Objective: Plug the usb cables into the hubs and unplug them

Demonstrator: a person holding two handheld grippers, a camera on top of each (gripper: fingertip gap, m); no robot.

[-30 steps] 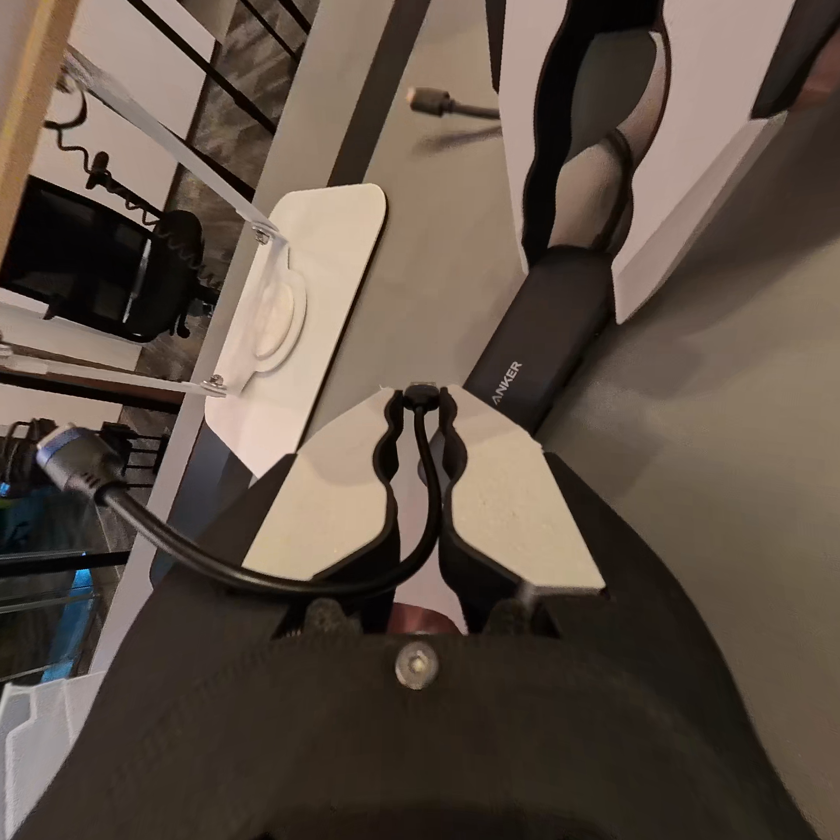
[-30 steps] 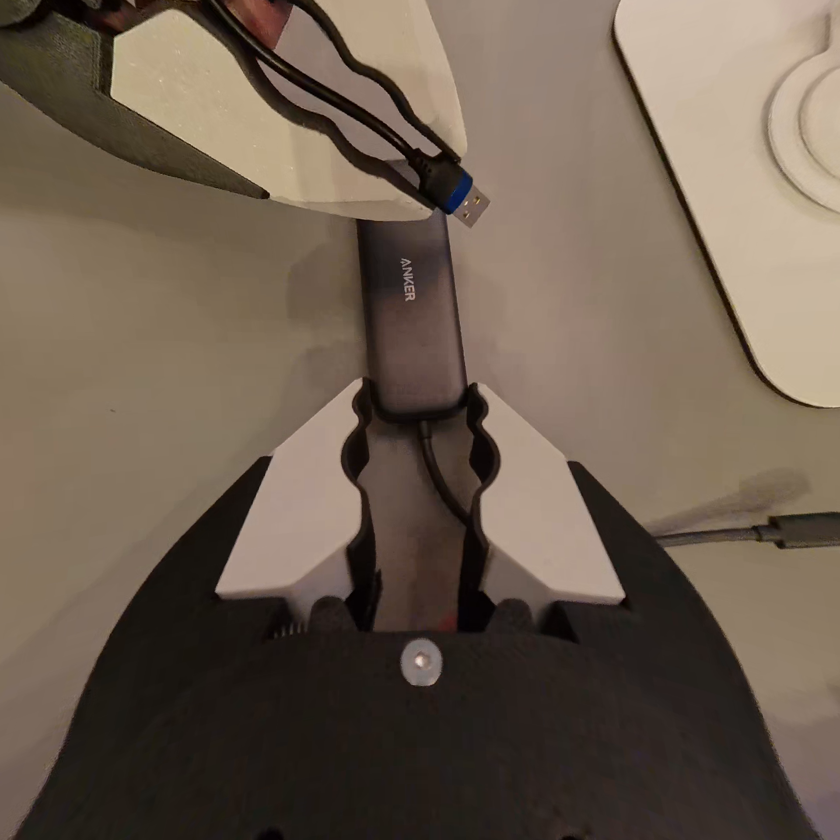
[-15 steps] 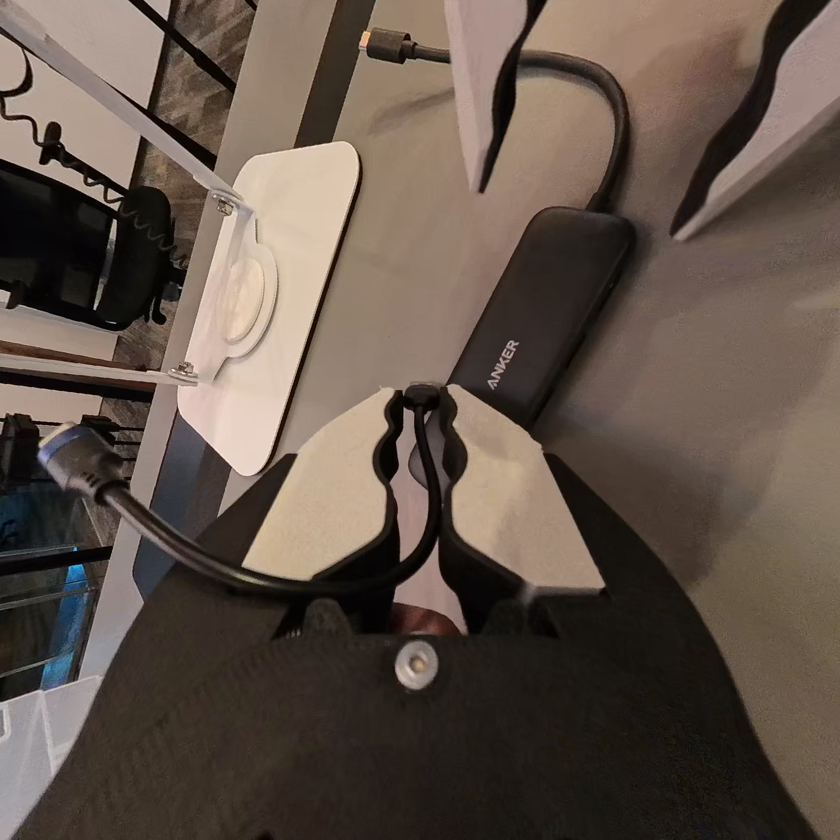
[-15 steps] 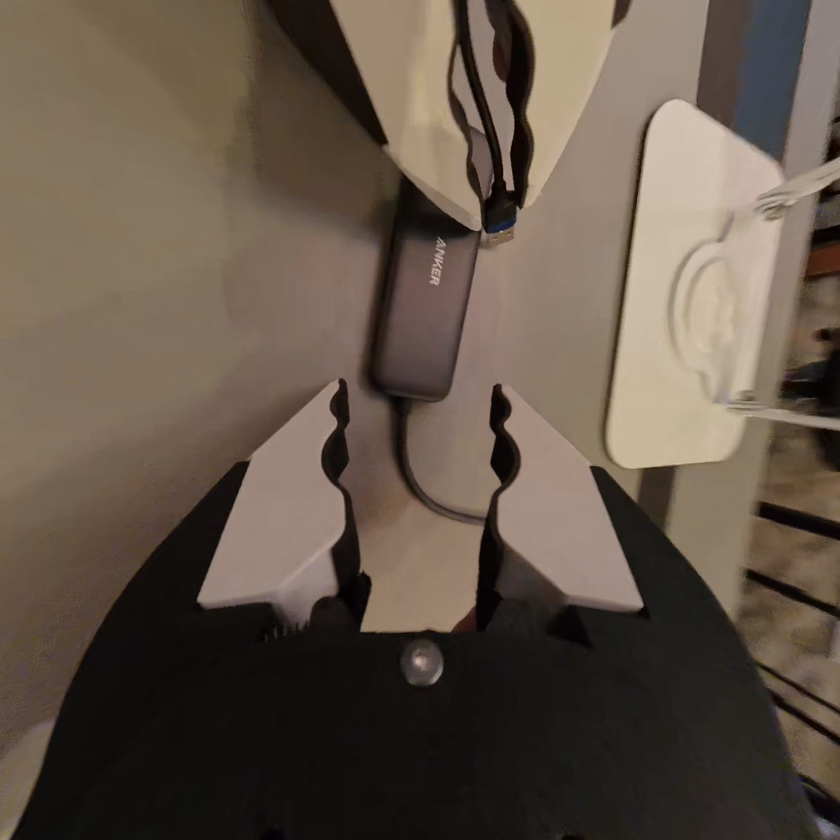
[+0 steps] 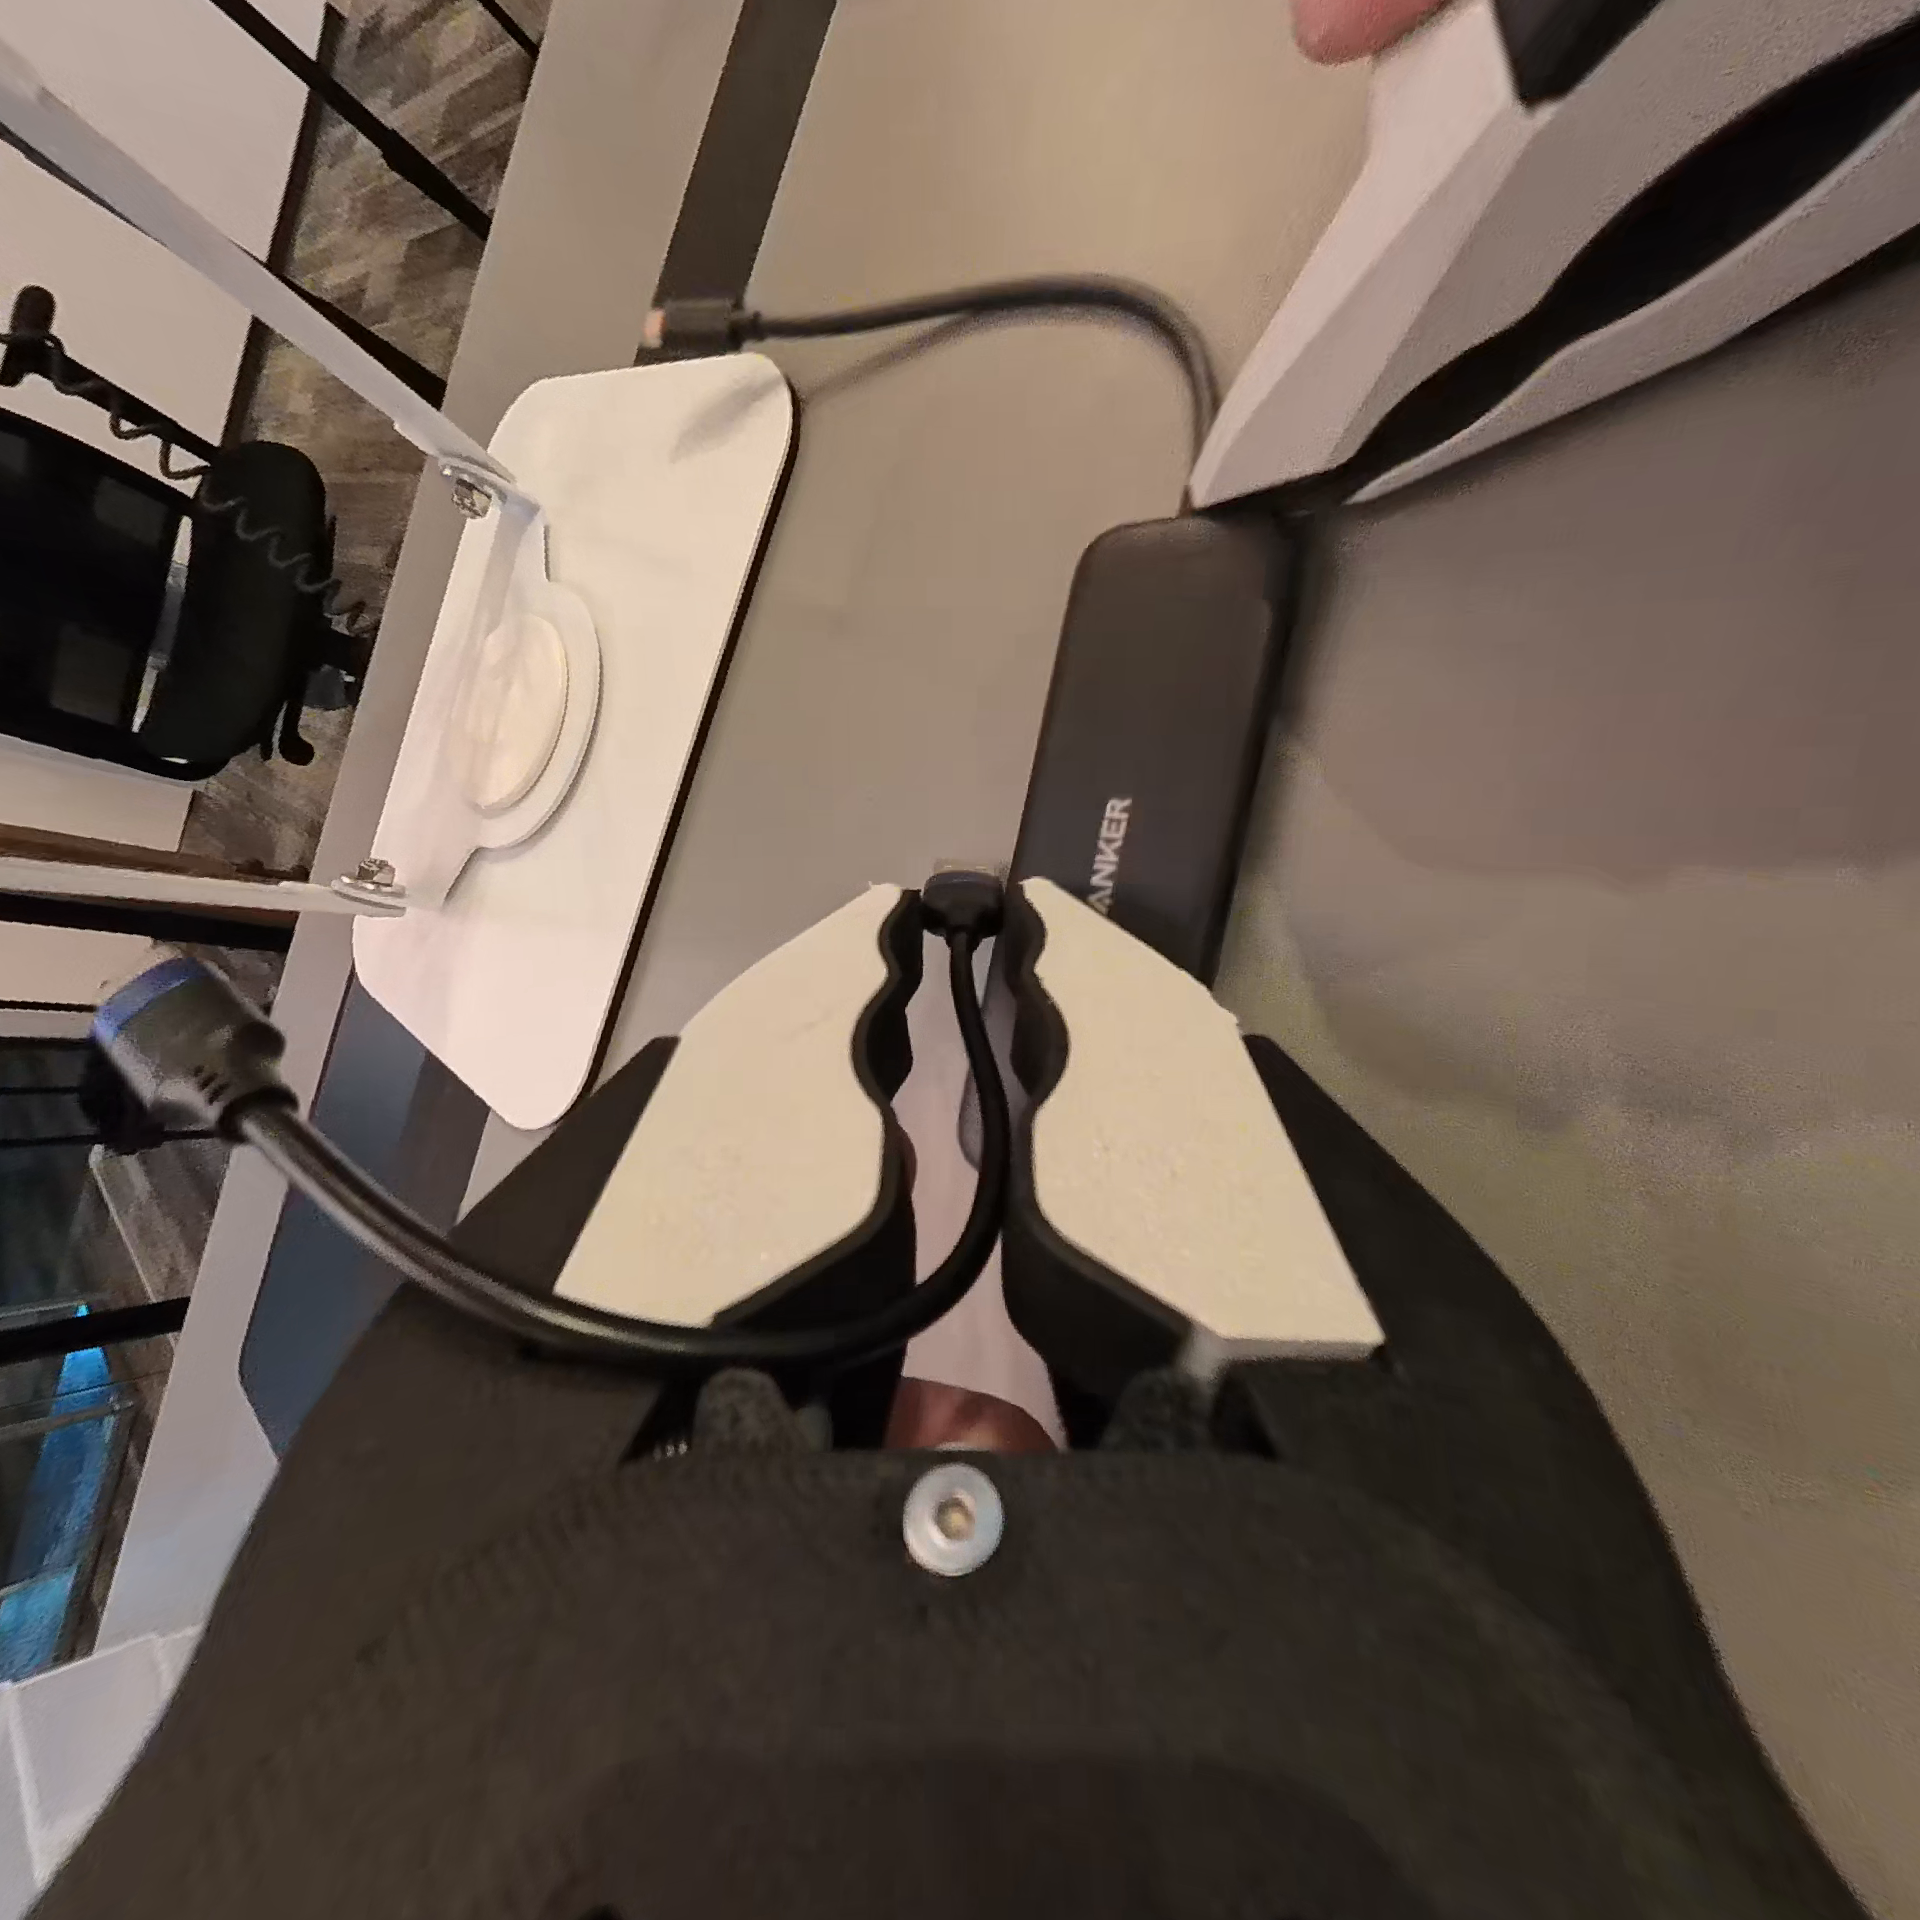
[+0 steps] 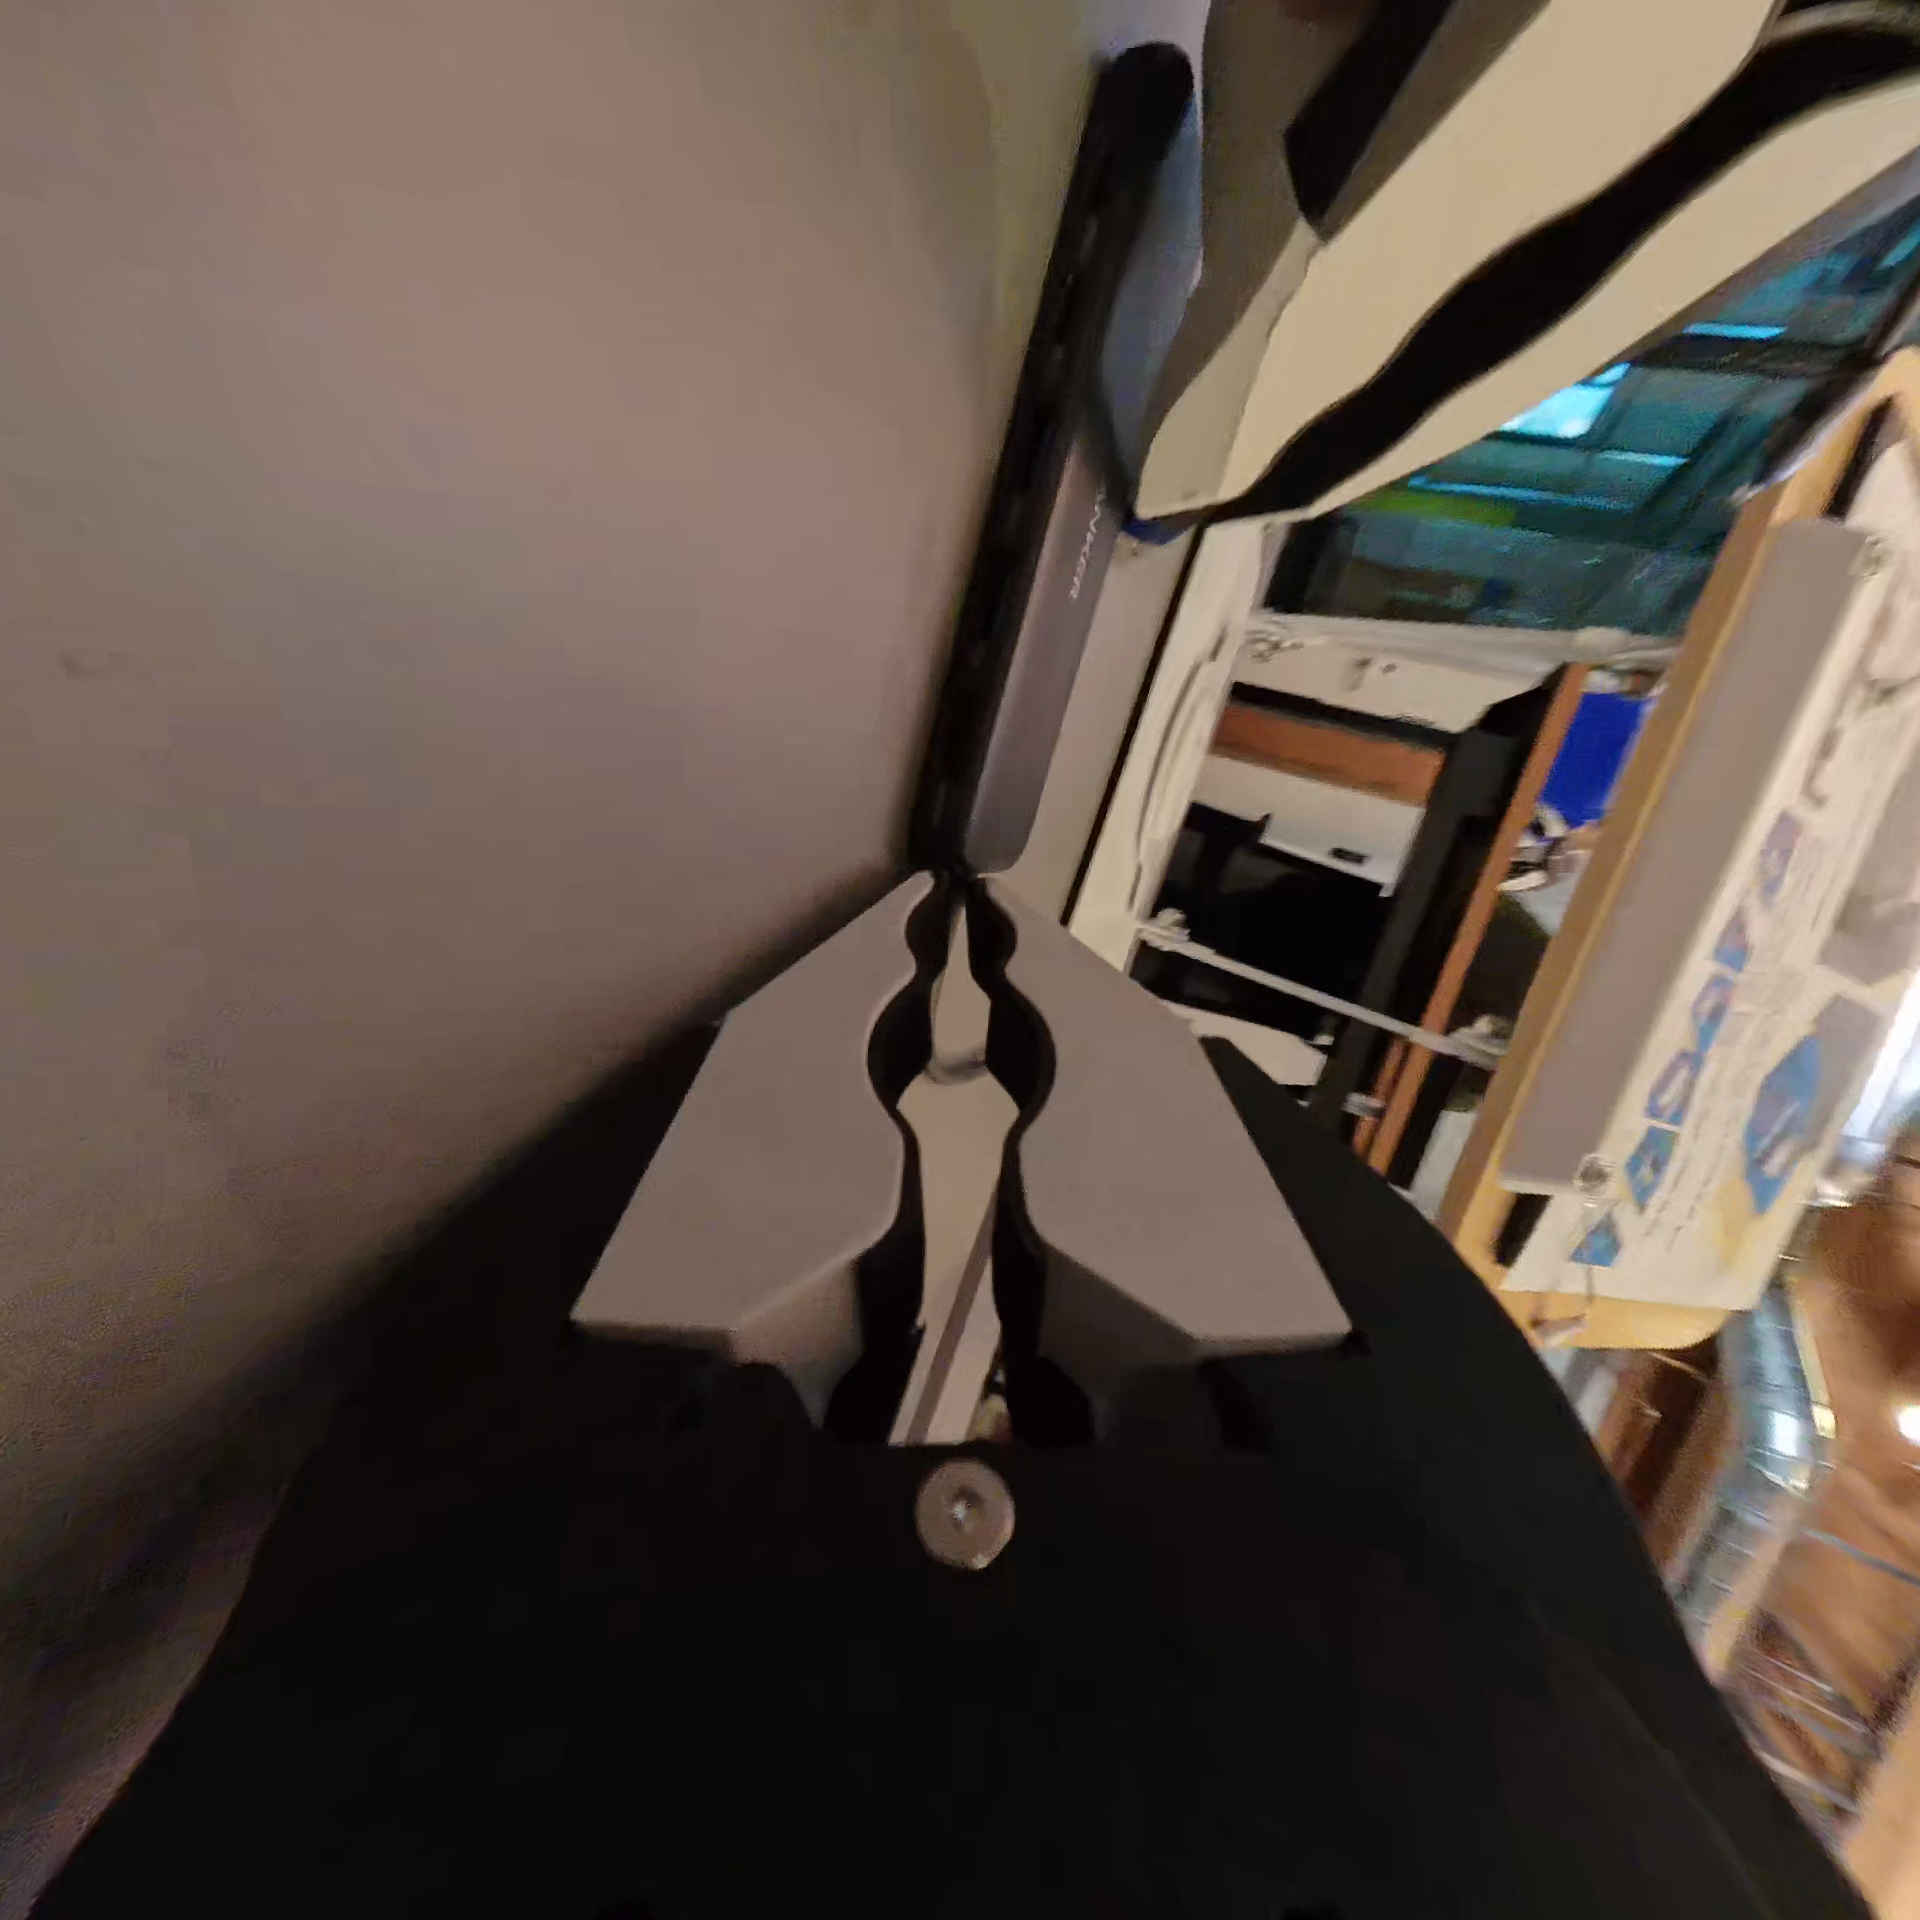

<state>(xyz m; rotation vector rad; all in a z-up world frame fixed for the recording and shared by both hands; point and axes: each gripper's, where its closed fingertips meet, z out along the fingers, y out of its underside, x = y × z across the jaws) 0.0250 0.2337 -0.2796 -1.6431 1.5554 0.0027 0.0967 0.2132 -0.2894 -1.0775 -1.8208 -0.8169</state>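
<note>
Black cable (image 5: 977, 1049) sits clenched in the left gripper (image 5: 961, 896), its plug just beside the hub (image 5: 1153, 727) on the desk (image 5: 914, 582). Past the hub's far end, the right gripper (image 6: 951, 883) pinches that end (view blurred). Next, I judge: align plug with a side port, then push.

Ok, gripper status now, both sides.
Left gripper: shut on the black USB cable.
Right gripper: shut on the hub.
</note>
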